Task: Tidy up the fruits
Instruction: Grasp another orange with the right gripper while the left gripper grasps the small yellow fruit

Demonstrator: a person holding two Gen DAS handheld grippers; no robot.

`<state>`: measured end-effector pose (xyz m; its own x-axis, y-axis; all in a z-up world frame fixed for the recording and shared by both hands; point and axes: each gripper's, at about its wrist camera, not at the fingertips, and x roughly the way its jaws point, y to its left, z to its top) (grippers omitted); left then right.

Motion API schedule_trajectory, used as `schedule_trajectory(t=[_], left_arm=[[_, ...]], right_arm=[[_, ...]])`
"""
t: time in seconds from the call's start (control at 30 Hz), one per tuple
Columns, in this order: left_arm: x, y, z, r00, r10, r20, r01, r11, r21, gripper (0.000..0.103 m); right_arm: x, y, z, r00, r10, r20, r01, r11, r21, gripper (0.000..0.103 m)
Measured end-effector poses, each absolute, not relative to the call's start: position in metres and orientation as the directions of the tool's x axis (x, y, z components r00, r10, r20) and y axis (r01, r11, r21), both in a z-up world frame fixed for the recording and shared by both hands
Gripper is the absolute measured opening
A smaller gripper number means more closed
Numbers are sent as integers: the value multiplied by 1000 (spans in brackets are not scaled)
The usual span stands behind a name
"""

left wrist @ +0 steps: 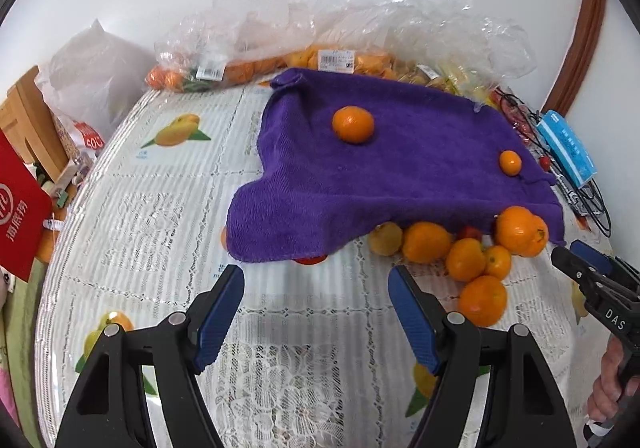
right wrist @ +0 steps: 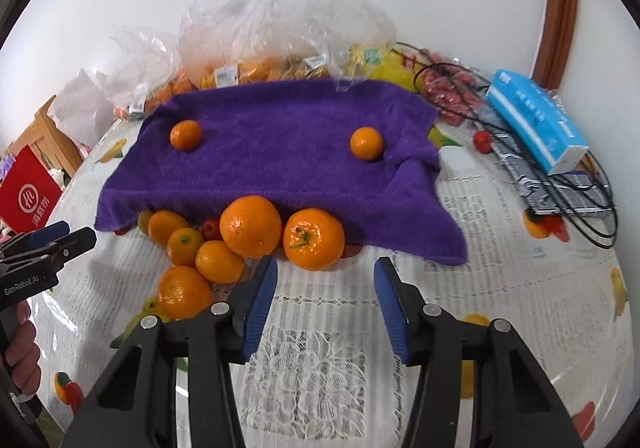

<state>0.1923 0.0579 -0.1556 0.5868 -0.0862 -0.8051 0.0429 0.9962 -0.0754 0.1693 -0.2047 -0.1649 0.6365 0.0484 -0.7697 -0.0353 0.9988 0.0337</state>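
Purple towel [right wrist: 280, 155] spread on table [right wrist: 500, 288]; two oranges [right wrist: 186, 134] on top, well apart. Cluster of oranges [right wrist: 251, 226] at towel's near edge, partly under it. Left gripper [left wrist: 316, 314]: jaws apart, empty. Right gripper [right wrist: 326, 304]: jaws apart, empty, just before cluster. Bagged fruit [left wrist: 248, 67] behind towel.

Lace-covered table [right wrist: 500, 288], purple towel [right wrist: 280, 151], loose oranges [right wrist: 250, 226], bagged fruit [right wrist: 256, 71]

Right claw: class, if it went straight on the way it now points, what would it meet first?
Probably the big orange with the green stem, lying at the purple towel's near edge. The right claw is open with nothing between its pads. Depth is uncertain.
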Motion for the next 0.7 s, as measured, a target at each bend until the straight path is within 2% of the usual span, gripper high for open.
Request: schedule_trajectory(t=[0.5, 0.6, 0.7], left_arm=[[207, 49, -173, 545, -144, -826, 84, 990, -117, 73], [209, 43, -179, 530, -153, -834, 93, 988, -122, 72], [211, 39, -182, 533, -161, -831, 89, 987, -134, 70]], right_arm=[[205, -197, -202, 609, 54, -791, -97, 995, -6, 51], [207, -197, -205, 615, 86, -784, -125, 992, 10, 42], [204, -197, -204, 619, 85, -781, -138, 990, -1, 41]])
